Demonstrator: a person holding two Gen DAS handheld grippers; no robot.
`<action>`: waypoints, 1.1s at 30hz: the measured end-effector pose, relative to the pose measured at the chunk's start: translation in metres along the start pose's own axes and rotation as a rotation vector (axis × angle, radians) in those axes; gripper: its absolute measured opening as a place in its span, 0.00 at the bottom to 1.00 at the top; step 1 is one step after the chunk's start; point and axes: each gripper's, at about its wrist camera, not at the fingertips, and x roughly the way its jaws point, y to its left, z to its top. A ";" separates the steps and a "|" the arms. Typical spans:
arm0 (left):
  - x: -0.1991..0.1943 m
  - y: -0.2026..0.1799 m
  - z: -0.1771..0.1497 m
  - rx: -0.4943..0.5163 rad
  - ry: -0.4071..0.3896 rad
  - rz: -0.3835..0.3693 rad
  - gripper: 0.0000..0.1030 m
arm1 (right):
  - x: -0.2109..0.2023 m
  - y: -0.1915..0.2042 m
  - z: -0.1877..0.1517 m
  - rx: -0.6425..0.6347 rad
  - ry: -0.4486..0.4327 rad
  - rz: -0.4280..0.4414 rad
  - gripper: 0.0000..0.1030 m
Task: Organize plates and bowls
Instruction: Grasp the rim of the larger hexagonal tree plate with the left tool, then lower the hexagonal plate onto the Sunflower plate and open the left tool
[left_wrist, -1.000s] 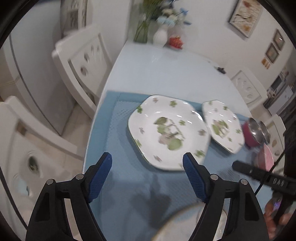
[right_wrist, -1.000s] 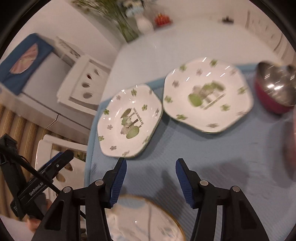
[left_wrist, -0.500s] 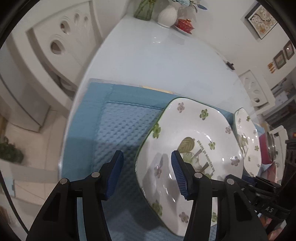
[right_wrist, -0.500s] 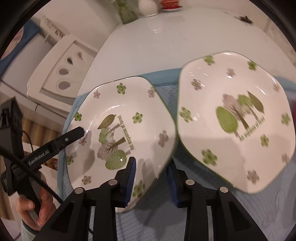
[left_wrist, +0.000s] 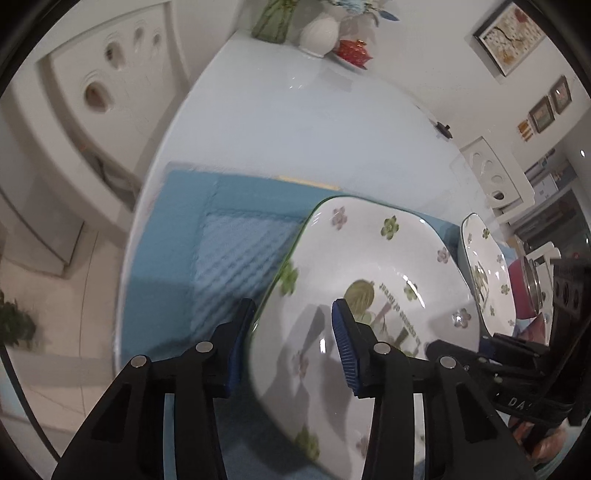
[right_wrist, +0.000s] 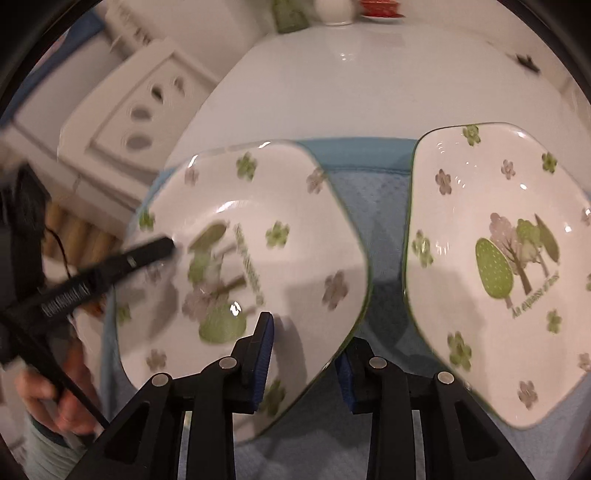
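A white plate with green and purple flowers (left_wrist: 373, 266) (right_wrist: 258, 236) is tilted up off the blue mat. My left gripper (left_wrist: 291, 332) straddles its left rim, one pad under it and one on top. My right gripper (right_wrist: 306, 343) straddles its opposite rim the same way. Both look closed on the rim. A second matching plate (right_wrist: 509, 258) (left_wrist: 487, 280) lies flat on the mat to the right.
A blue mat (left_wrist: 229, 243) covers the near part of the white table (left_wrist: 295, 122). A red bowl with a metal one inside (left_wrist: 524, 284) sits past the second plate. Vases (left_wrist: 321, 29) stand at the far edge. White chairs (left_wrist: 96, 96) stand to the left.
Both grippers moved in from above the mat to the left plate and closed over its two opposite rims. The plate has tipped up off the mat.
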 end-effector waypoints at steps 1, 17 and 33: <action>0.000 -0.002 0.000 0.012 -0.011 0.017 0.38 | 0.001 0.000 0.002 -0.012 -0.002 -0.003 0.30; -0.076 -0.032 -0.050 0.104 -0.114 0.026 0.38 | -0.062 0.030 -0.037 -0.209 -0.111 -0.019 0.31; -0.201 -0.097 -0.139 0.157 -0.250 0.001 0.38 | -0.185 0.065 -0.149 -0.301 -0.225 -0.020 0.31</action>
